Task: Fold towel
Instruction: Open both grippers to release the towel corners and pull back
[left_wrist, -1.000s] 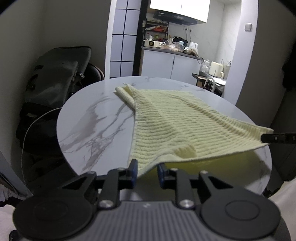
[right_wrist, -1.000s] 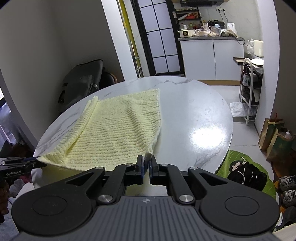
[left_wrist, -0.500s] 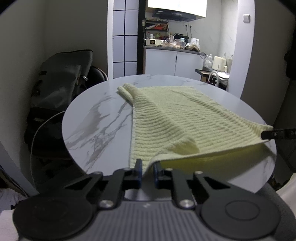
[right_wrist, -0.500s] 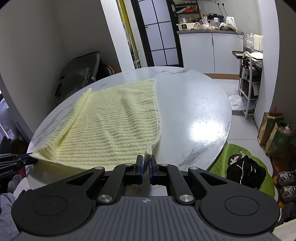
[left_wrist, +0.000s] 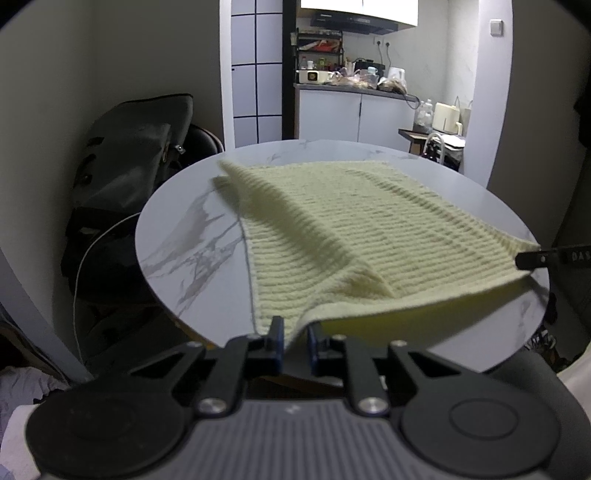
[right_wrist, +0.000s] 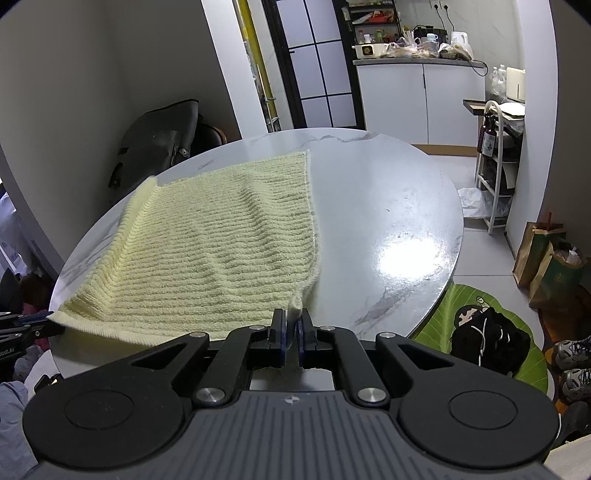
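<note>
A round marble-patterned table (left_wrist: 192, 254) occupies the centre of both wrist views; its bare right half (right_wrist: 388, 229) carries a bright ceiling-light reflection.

A pale yellow ribbed towel (left_wrist: 369, 229) covers a large part of the tabletop. Its far portion lies flat on the table. Its near edge is raised off the surface and sags between the two near corners, with the underside visible as a brighter yellow band in the left wrist view. In the right wrist view the towel (right_wrist: 221, 251) extends from the far centre of the table to the near left edge. The far left corner is bunched into a raised fold.

The left gripper (left_wrist: 294, 341) has its fingers closed onto the near left corner of the towel; cloth fills the narrow gap between the pads. Its tip also appears at the left margin of the right wrist view (right_wrist: 22, 328), touching that corner.

The right gripper (right_wrist: 291, 332) has its fingers pressed nearly together, pinching the near right corner of the towel. Its dark tip appears at the right margin of the left wrist view (left_wrist: 532, 258), gripping the same corner.

A dark bag (left_wrist: 129, 155) leans against the wall to the left of the table. A green floor mat (right_wrist: 480, 332) lies beyond the table's right edge.
</note>
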